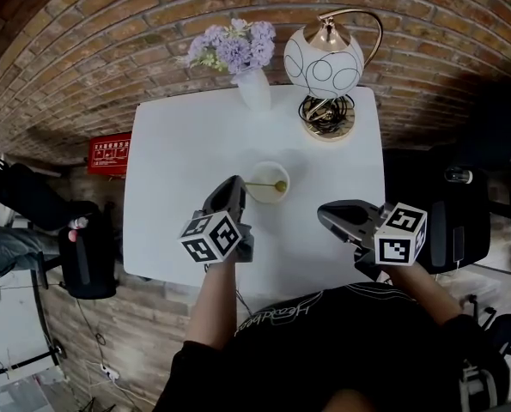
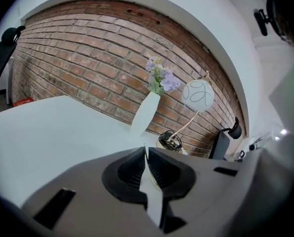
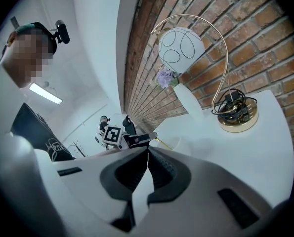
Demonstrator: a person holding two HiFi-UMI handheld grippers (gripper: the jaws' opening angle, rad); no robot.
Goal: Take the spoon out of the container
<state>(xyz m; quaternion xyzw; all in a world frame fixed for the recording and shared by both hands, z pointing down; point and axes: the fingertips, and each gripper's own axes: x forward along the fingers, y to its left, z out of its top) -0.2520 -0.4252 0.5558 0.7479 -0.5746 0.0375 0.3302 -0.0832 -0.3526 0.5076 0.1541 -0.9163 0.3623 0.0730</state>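
Note:
A small white container point(image 1: 267, 194) stands near the middle of the white table point(image 1: 178, 161). A thin yellow-green spoon point(image 1: 270, 184) lies across its top, bowl end to the right and handle pointing left. My left gripper point(image 1: 240, 185) sits at the container's left rim, with its jaws drawn together on the tip of the spoon's handle. In the left gripper view that gripper point(image 2: 147, 153) shows only a sliver between its pads. My right gripper point(image 1: 323, 212) hovers to the right of the container, shut and empty; the right gripper view point(image 3: 147, 152) shows its jaws touching.
A white vase of purple flowers point(image 1: 253, 84) and a round lamp on a gold base point(image 1: 324, 67) stand at the table's far edge against the brick wall. A red box point(image 1: 109, 153) lies left of the table. A black chair point(image 1: 461, 221) stands to the right.

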